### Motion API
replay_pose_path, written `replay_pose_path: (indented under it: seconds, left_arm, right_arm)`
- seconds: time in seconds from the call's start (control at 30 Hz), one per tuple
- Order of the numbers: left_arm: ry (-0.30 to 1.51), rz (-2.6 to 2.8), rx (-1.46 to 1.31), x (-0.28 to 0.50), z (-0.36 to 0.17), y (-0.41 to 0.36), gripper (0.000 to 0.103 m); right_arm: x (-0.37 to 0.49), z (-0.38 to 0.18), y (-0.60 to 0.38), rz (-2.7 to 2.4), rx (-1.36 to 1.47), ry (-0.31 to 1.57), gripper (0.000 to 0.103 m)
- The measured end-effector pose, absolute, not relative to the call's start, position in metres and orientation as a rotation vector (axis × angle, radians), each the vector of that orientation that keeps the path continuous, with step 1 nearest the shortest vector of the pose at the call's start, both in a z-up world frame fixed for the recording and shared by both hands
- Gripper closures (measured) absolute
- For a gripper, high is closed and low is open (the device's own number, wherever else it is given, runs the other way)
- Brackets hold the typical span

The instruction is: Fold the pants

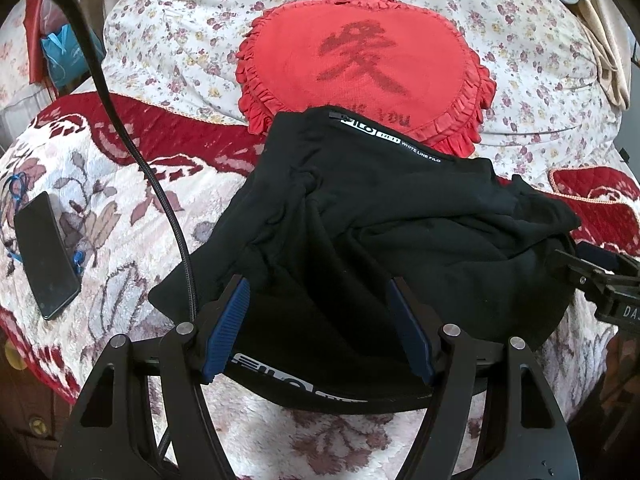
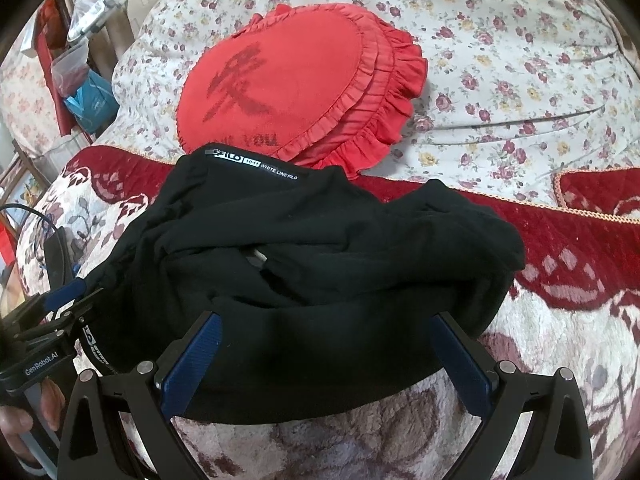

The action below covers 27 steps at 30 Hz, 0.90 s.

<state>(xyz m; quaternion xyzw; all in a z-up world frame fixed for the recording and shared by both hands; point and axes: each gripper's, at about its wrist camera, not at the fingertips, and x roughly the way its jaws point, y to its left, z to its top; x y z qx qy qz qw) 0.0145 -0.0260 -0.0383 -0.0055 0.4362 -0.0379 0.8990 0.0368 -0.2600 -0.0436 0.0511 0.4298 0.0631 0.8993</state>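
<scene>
The black knit pants (image 1: 360,216) lie bunched in a wide heap on the plush cream-and-red floral bed blanket (image 1: 112,184), the heap's long axis running left to right across both views. One printed edge points away toward the red heart-shaped ruffled cushion (image 1: 360,64) and overlaps the cushion's lower rim; the near edge curls toward the cameras.

White lettering along the far edge reads "WHITE LINE FILO" after a boxed "FILO" mark. A matching white logo strip shows on the near edge in the left wrist view, too curled to read fully. The cushion bears a large dark Chinese character and, partly hidden by the cloth, the word "YOU". The body of the other tool reads "GenRobot.AI" in the right wrist view (in the left wrist view only "DA" shows).

The left tool (image 1: 320,332) has its blue-padded fingers (image 1: 232,328) spread wide apart over the near hem, clamped on nothing. The right tool (image 2: 328,364) is likewise spread wide, its pads straddling the near fold of cloth without pinching it.

Only the left wrist view shows the dark smartphone (image 1: 46,256) lying on the blanket at far left and the black braided cable (image 1: 160,200) arcing down across it. Only the right wrist view shows a small pale spot (image 2: 259,257) in a gap among the folds, and the person's fingers on the left tool's handle.
</scene>
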Motion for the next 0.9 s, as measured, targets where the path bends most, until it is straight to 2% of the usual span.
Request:
replay_pose_path:
  seconds: [0.33, 0.57, 0.6, 0.63, 0.67, 0.7, 0.73, 0.77, 0.9]
  left_arm:
    - [0.936, -0.047, -0.032, 0.022, -0.051, -0.008, 0.032]
    - [0.986, -0.050, 0.002, 0.025, -0.069, -0.014, 0.032]
    - [0.988, -0.051, 0.005, 0.026, -0.071, -0.014, 0.032]
    - [0.989, -0.051, 0.004, 0.026, -0.072, -0.014, 0.032]
    - [0.990, -0.052, 0.001, 0.027, -0.072, -0.013, 0.032]
    - [0.992, -0.054, -0.004, 0.027, -0.073, -0.012, 0.032]
    - [0.994, -0.054, -0.007, 0.028, -0.073, -0.011, 0.032]
    - [0.996, -0.055, -0.010, 0.028, -0.073, -0.011, 0.032]
    - [0.998, -0.061, -0.037, 0.030, -0.072, -0.010, 0.032]
  right_arm:
    - [0.085, -0.028, -0.325, 0.005, 0.080, 0.883, 0.000]
    - [0.136, -0.063, -0.344, 0.017, 0.054, 0.982, 0.002]
    - [0.142, -0.070, -0.345, 0.039, 0.064, 0.998, 0.007]
    - [0.146, -0.076, -0.344, 0.066, 0.072, 1.010, 0.022]
    - [0.147, -0.079, -0.343, 0.079, 0.066, 1.007, 0.044]
    - [0.147, -0.079, -0.342, 0.081, 0.050, 0.990, 0.059]
    - [0.146, -0.075, -0.342, 0.078, 0.040, 0.969, 0.086]
    - [0.146, -0.070, -0.345, 0.075, 0.042, 0.950, 0.095]
    - [0.156, -0.049, -0.357, 0.072, 0.063, 0.904, 0.095]
